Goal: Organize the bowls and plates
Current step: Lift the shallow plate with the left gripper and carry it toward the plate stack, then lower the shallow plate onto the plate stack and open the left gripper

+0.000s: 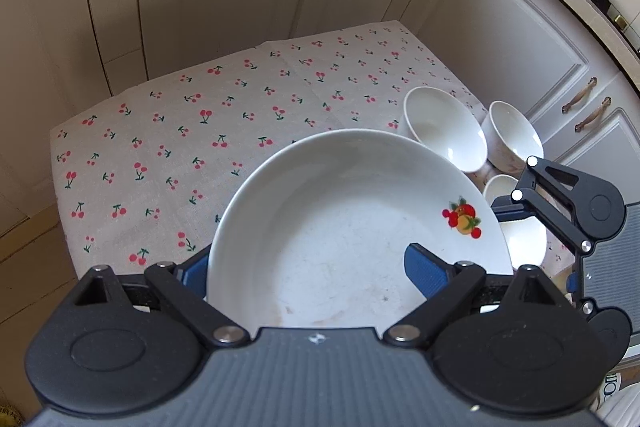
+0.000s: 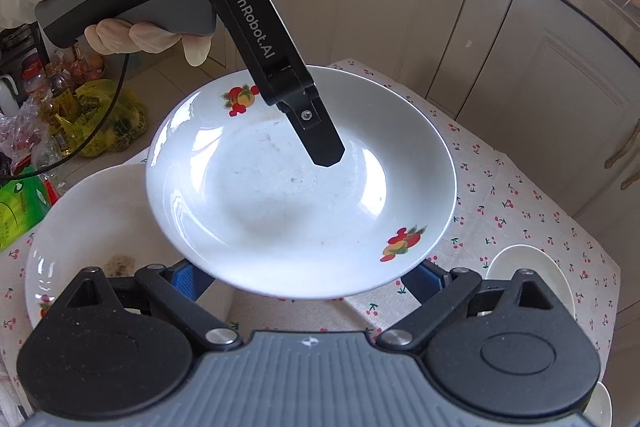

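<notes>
I am holding the fruit-print plate (image 1: 352, 227) by its near rim in the left gripper (image 1: 316, 279), one blue pad (image 1: 424, 273) inside the rim and the other under it, so the grip is clenched on that edge. From the right wrist view the plate (image 2: 300, 195) is lifted and tilted above the cherry tablecloth (image 2: 520, 195), partly over a second plate (image 2: 92, 227) lying on the cloth to its left. My right gripper (image 2: 304, 281) is sitting just under the plate's near edge with its pads spread wide, released and gripping nothing. To do this well, I judge I should be levelling the plate, centring it over the second plate and lowering it slowly before letting go. Beyond the plate, to its right, three white bowls (image 1: 444, 129) are standing together, one partly hidden.
</notes>
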Available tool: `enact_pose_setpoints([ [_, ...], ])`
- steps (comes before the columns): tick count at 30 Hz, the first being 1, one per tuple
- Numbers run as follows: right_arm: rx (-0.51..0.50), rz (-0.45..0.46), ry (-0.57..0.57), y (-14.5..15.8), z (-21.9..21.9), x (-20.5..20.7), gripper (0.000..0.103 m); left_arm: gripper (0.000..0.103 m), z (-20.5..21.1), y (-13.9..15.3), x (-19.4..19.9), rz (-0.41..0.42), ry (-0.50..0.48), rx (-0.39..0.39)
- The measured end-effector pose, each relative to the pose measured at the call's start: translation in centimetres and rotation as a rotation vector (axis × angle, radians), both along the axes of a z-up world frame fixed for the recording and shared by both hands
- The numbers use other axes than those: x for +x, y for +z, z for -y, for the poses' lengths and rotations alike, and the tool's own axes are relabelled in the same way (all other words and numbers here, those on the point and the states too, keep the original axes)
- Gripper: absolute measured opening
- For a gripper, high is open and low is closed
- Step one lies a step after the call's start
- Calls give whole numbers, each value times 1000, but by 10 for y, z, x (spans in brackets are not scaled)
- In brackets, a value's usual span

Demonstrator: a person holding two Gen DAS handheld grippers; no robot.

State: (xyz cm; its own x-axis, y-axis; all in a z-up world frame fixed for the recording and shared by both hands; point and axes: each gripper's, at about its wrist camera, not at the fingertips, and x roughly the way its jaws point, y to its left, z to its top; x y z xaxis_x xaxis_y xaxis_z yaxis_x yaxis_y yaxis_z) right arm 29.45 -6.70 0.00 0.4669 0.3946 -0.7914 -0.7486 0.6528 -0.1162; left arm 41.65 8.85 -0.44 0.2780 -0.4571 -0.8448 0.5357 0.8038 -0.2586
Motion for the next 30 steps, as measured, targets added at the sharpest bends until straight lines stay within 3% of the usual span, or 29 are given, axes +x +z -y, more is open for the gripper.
enact_pose_setpoints([
  [11, 2, 5, 5, 5, -4, -46, 99, 95, -6, 10, -44, 16, 2, 6],
  [30, 10, -48, -9, -24, 3, -107, 99, 95, -1, -15, -116, -11, -30, 13],
])
